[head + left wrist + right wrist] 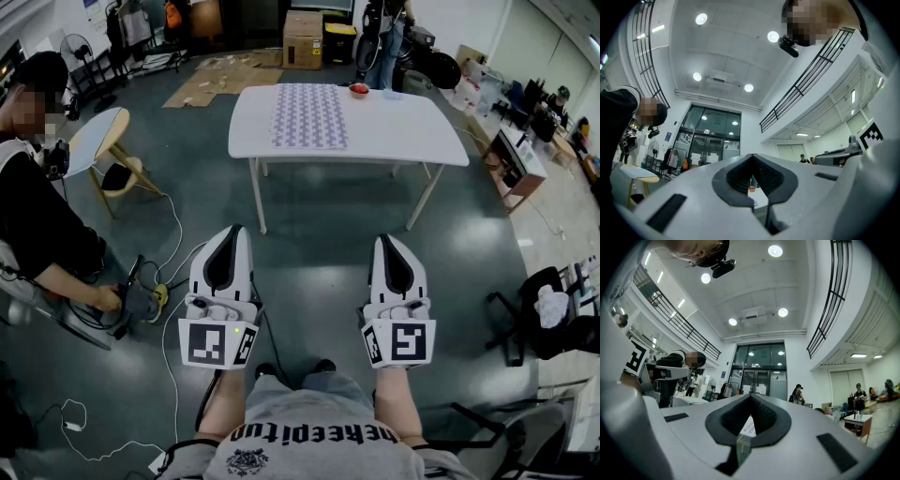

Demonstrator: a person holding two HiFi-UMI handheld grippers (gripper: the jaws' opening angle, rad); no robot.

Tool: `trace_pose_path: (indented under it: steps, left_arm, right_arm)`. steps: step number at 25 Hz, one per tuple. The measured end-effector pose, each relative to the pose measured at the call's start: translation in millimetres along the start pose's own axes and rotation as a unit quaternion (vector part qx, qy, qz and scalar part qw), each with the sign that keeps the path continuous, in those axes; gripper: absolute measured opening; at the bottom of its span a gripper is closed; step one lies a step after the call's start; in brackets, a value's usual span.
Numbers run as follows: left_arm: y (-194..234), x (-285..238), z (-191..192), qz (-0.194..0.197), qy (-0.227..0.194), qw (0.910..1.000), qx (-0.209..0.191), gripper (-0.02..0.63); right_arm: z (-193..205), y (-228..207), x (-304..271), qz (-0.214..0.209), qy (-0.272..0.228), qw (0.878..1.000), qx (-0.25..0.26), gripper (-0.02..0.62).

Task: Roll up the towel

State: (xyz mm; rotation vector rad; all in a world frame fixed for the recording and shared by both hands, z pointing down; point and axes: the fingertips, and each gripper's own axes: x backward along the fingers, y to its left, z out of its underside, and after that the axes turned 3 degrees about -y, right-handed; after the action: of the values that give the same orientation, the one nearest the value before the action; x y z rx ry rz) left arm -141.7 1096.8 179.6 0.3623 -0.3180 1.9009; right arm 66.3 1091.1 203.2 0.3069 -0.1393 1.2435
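A patterned grey-and-white towel (308, 116) lies flat on the white table (403, 131) some way ahead of me. My left gripper (230, 236) and my right gripper (389, 242) are held side by side over the floor, well short of the table, both shut with nothing between the jaws. Through the right gripper's (751, 398) jaw window a strip of the towel (749, 427) shows on the table. The left gripper (752, 159) view shows the table's edge (759, 197) and a small red thing (751, 189).
A small red bowl (359, 90) sits at the table's far edge. A person (42, 225) crouches at the left by a round side table (98, 131), with cables (173, 272) on the floor. Black chairs (553, 309) stand at the right; cardboard boxes (302, 39) stand beyond the table.
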Motion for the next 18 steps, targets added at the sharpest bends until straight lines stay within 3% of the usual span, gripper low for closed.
trace_pose_path:
  steps: [13,18]
  left_arm:
    - [-21,-19,4,-0.005,-0.01,0.9999,-0.007,0.005]
    - [-40,-27,4,-0.01,-0.013,0.9997,-0.021,0.005]
  right_arm:
    - [5,-26,-7,-0.009,0.0,1.0,0.026,0.002]
    - [3,-41,-4,-0.031,-0.012,0.999,0.026,0.002]
